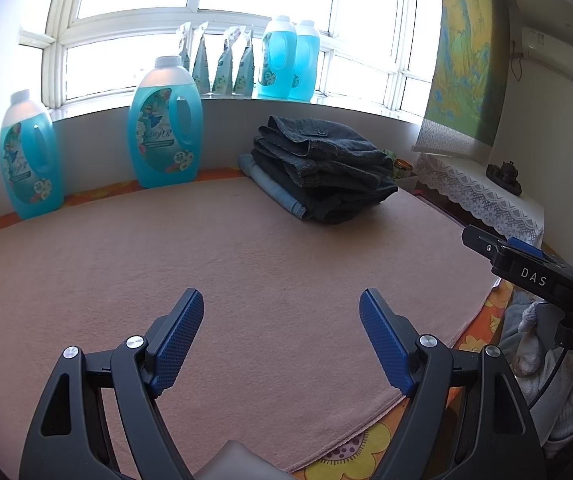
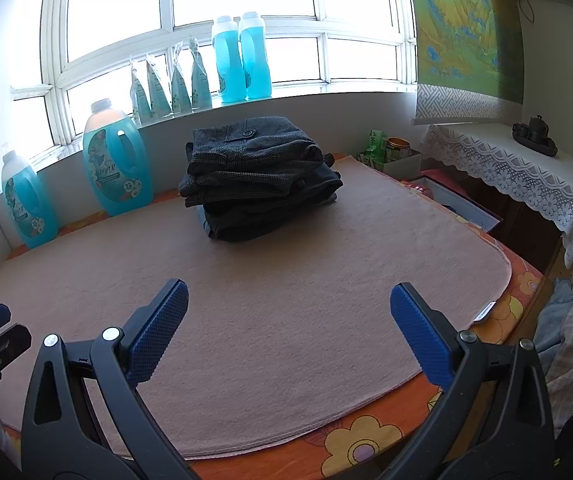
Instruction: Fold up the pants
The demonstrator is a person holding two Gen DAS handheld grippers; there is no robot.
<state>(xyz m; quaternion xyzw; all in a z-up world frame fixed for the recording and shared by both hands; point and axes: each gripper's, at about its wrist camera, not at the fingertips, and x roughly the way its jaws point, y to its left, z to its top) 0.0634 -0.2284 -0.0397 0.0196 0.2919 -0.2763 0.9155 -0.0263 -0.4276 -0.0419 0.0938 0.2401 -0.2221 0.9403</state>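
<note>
Pants: we see a folded stack of pants (image 2: 260, 178) at the far side of the pink blanket (image 2: 270, 312) — grey pair on top.
Left gripper (image 1: 281, 340): our jaws spread, holding nothing.
Right gripper (image 2: 288, 330): jaws apart, empty — above the blanket.
Beyond: blue detergent bottles (image 2: 117, 160) near the window.

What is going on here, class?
Someone is folding pants with a hand-held gripper in each hand. Right now the left hand-held gripper and the right hand-held gripper are both open, holding nothing, above the pink blanket. A stack of folded pants sits at its far side.
</note>
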